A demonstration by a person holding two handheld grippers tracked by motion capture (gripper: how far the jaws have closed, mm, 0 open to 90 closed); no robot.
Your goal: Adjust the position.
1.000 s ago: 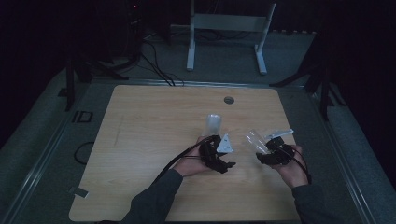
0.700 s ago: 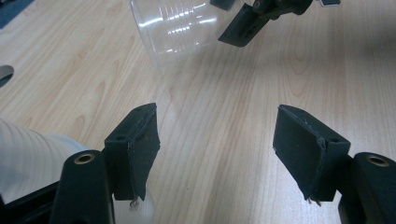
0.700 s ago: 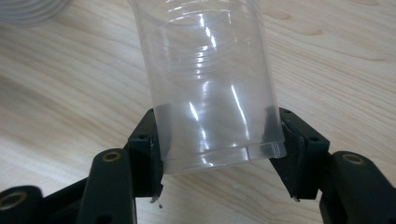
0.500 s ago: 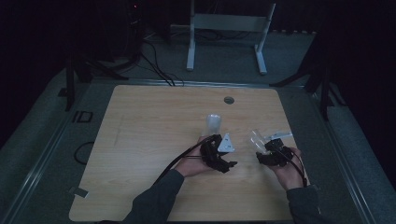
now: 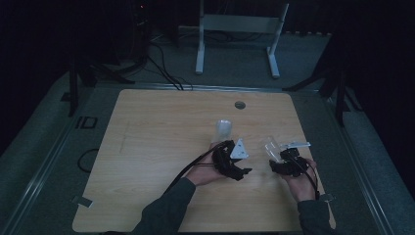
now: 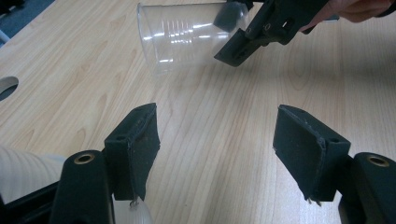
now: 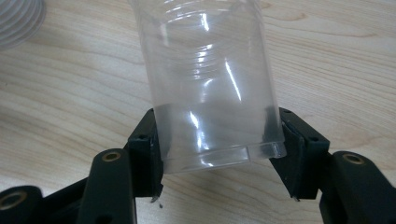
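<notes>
Right gripper pinches a clear plastic cup near its bottom, one black jaw on each side. In the right gripper view the cup sticks out away from the jaws, over the wooden table. In the left gripper view this cup lies on its side in the air, with its open mouth turned away from the right gripper that grips it. In the high view the right gripper and the cup are near the right edge of the table, in the person's right hand.

The left gripper has its jaws spread wide with nothing between them, just bare table below. In the high view the left gripper sits close to the middle of the table. A second clear cup stands on the table just past it. A ribbed white edge shows at the top left corner of the right gripper view.
</notes>
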